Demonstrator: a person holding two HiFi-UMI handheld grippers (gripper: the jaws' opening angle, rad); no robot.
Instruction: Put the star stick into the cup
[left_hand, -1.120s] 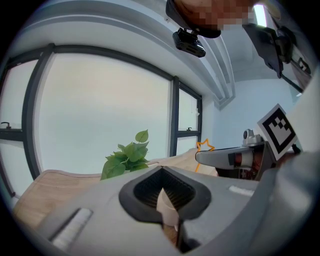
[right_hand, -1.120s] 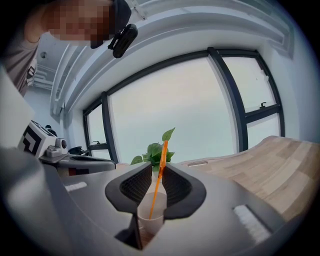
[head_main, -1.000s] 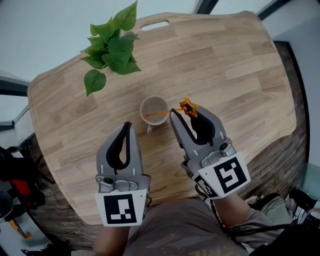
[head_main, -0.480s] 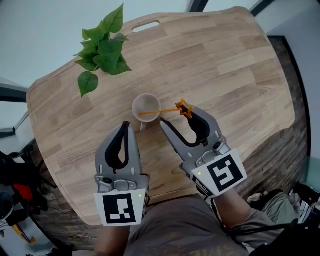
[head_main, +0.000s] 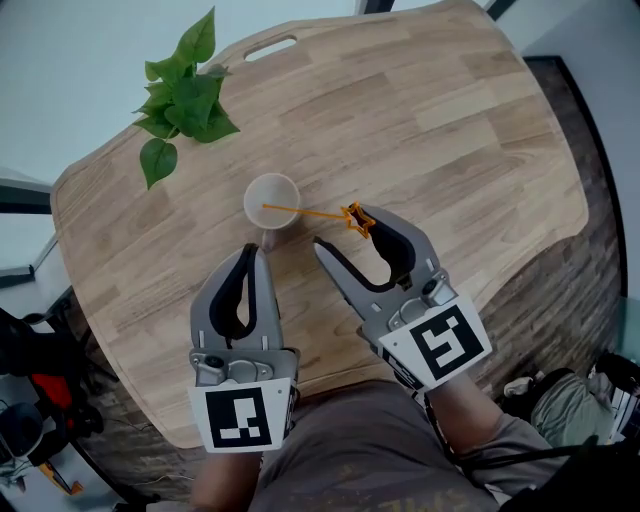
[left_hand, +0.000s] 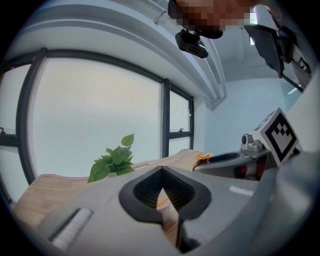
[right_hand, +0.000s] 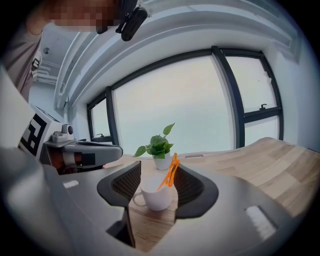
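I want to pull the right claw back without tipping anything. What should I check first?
1. Star stick in the cup: ok, one end is inside and the star leans out over the rim.
2. Right claw open: ok, jaws apart, clamping nothing.
3. Star free of that claw: cannot tell; it sits right beside one fingertip.
4. Cup upright: ok.
5. Left claw shut, holding nothing: ok.

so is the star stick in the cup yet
Looks nearly done: the star stick leans in the cup, star end out over the rim. In hand: nothing, the right gripper is open beside the star, the left gripper shut and empty. Left: probably just drawing the right gripper clear.
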